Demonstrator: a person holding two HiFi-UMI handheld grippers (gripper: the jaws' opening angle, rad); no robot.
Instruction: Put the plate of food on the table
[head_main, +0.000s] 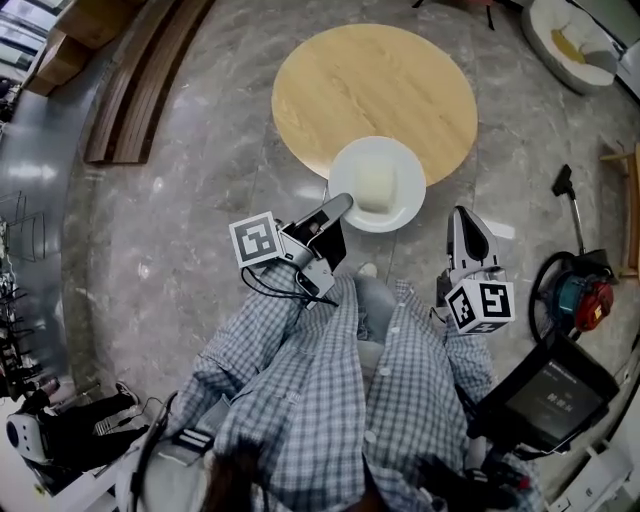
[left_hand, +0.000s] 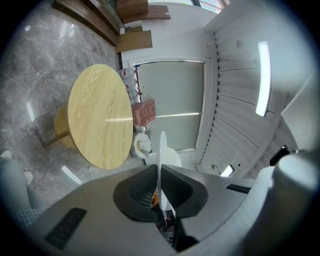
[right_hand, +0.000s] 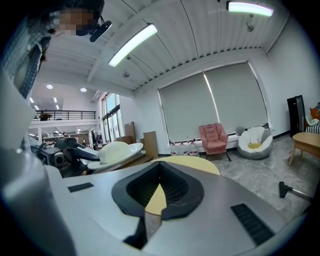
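My left gripper (head_main: 340, 204) has its fingers clamped on the plate (head_main: 406, 160) rim. The plate seems to hover over the worktop (head_main: 375, 80)'s near edge. I'd carry it inward, level, then lower. My right gripper (head_main: 462, 216) has its fingers together, empty.

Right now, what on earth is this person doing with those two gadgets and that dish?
A person in a checked shirt carries a round white plate with a pale block of food on it. The left hand-held gripper clamps the plate's rim, holding it at the near edge of the round wooden table. The right hand-held gripper is shut and empty.
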